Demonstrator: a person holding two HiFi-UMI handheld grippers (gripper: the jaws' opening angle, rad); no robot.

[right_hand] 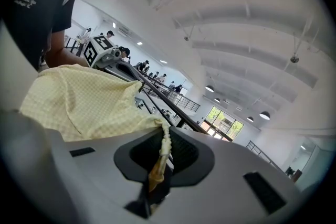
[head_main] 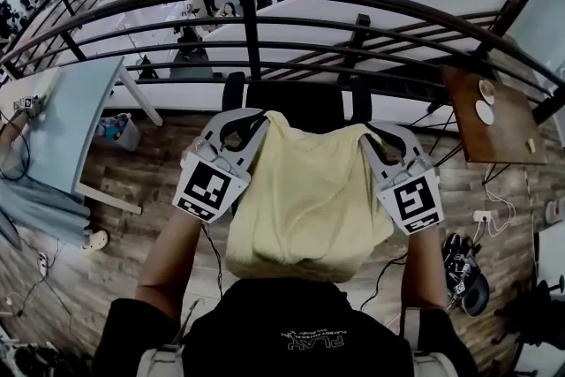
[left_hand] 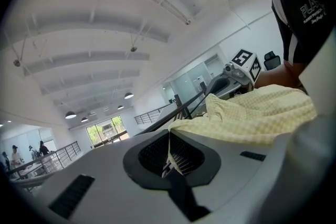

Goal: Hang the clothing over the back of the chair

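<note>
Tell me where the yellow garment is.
In the head view's centre, the yellow garment is stretched between the left hand-held gripper and the right hand-held gripper, each clamped on a top corner, with the black chair just beyond it.

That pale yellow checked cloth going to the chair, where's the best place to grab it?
By its two top corners, one from each side, as now: the left hand-held gripper and right hand-held gripper each pinch an edge of the pale yellow checked cloth garment, so it hangs spread flat, ready to drape over the black chair back.
</note>
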